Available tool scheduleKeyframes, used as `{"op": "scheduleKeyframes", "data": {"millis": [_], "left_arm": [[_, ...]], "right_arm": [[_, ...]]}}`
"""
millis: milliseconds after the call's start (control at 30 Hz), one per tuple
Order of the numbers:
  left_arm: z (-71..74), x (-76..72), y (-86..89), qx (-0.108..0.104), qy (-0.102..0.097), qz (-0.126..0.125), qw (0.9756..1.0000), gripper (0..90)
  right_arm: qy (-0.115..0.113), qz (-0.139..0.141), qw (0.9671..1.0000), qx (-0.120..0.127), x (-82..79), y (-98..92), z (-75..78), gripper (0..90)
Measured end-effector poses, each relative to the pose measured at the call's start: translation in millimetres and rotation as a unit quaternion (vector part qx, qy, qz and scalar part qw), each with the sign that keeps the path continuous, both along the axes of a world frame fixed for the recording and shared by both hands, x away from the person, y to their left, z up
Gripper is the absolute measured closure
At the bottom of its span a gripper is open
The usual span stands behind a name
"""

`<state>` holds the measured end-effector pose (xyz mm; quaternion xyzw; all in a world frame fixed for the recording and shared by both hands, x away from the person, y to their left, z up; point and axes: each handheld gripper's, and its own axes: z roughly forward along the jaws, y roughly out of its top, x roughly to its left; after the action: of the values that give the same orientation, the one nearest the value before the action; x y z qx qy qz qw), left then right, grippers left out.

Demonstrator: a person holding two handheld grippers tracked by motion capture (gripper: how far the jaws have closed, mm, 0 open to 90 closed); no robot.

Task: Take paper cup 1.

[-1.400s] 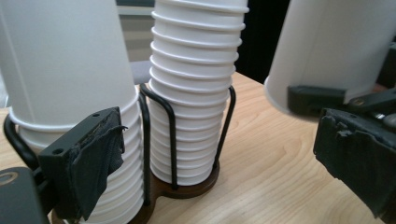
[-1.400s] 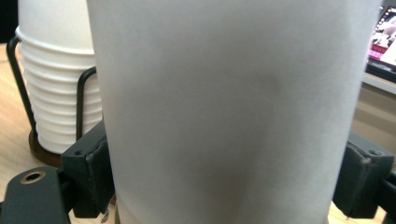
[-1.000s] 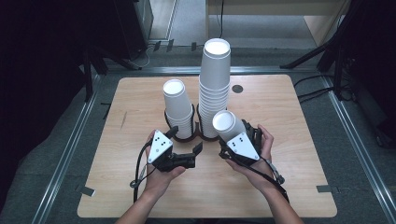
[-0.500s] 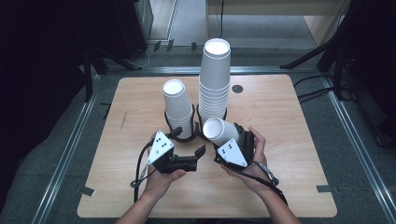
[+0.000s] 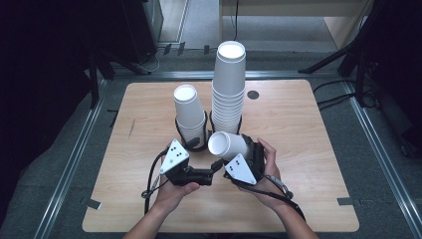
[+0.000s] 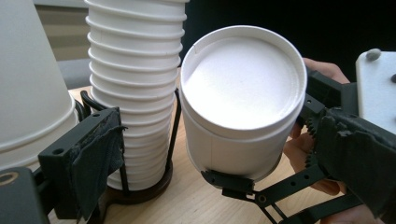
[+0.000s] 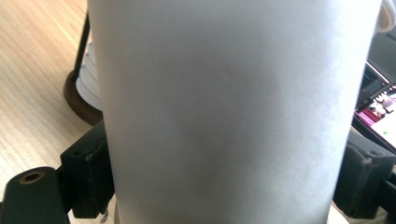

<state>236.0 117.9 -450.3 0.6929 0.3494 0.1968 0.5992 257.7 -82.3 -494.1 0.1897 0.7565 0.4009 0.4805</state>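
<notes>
While the short stack of cups stands in its black wire holder at about ten o'clock from the hands, the left claw hangs at the middle of the desk, pointing toward three o'clock at the loose paper cup. Its jaws stand apart with nothing between them, one padded finger just short of the cup's base. At twelve o'clock rises the tall stack, also in a wire holder. Just below it, the right claw grips the single cup across its wall, tipped so the closed bottom faces nine o'clock. Such a cup is likely very light, thin-walled and easily crushed, with a smooth side that may slip; I judge the stiffer rolled rim or the bottom ring the safer places to pinch, gently, not the mid-wall.
</notes>
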Motion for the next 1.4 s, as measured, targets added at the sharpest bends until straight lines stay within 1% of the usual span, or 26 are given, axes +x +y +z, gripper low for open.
{"op": "scheduleKeyframes", "data": {"millis": [100,200,300,333,367,533,567,700,767,1000,1033,1367,1400], "left_arm": [[-0.1,0.1,-0.5,0.000,0.003,-0.007,1.0000,2.2],[0.0,0.3,-0.9,0.002,0.004,-0.013,0.9999,2.2],[-0.2,1.0,-0.7,0.001,0.007,-0.017,0.9998,3.1],[-0.2,1.0,-0.6,0.001,0.008,-0.017,0.9998,3.1],[-0.3,0.9,-0.8,0.002,0.007,-0.018,0.9998,3.9],[0.2,0.4,-1.8,0.000,0.009,-0.025,0.9996,6.3],[0.4,0.2,-2.0,0.001,0.009,-0.030,0.9995,6.7],[0.9,-0.3,-1.7,-0.001,0.008,-0.031,0.9995,11.7],[1.2,-0.4,-1.4,-0.001,0.007,-0.031,0.9995,13.2],[2.1,0.3,0.6,-0.004,0.009,-0.031,0.9995,14.8],[2.2,0.6,1.0,-0.006,0.010,-0.034,0.9993,15.1],[1.8,1.5,0.6,-0.001,0.014,-0.040,0.9991,15.5],[1.8,1.5,0.7,-0.001,0.013,-0.040,0.9991,17.0]], "right_arm": [[-0.006,0.014,0.9999,-0.004,-2.3,1.1,-0.1,11.6],[-0.006,0.018,0.9998,-0.005,-3.4,1.9,-0.6,11.6],[-0.008,0.034,0.9993,-0.008,-5.6,2.9,-1.1,11.5],[-0.008,0.034,0.9993,-0.008,-5.6,2.9,-1.1,11.5],[-0.010,0.049,0.9988,-0.005,-7.4,3.4,-1.1,11.5],[-0.018,0.059,0.9980,-0.016,-9.4,5.9,-1.7,11.5],[-0.020,0.062,0.9977,-0.019,-10.4,7.0,-2.5,11.5],[-0.023,0.071,0.9969,-0.023,-12.2,7.7,-2.9,11.5],[-0.022,0.072,0.9969,-0.022,-12.8,7.7,-3.1,11.5],[-0.032,0.070,0.9967,-0.028,-12.6,6.6,-2.4,11.4],[-0.036,0.068,0.9965,-0.032,-12.8,6.6,-2.7,11.4],[-0.048,0.074,0.9950,-0.047,-15.6,9.0,-3.3,11.4],[-0.049,0.075,0.9948,-0.048,-15.7,9.2,-3.4,11.4]]}}
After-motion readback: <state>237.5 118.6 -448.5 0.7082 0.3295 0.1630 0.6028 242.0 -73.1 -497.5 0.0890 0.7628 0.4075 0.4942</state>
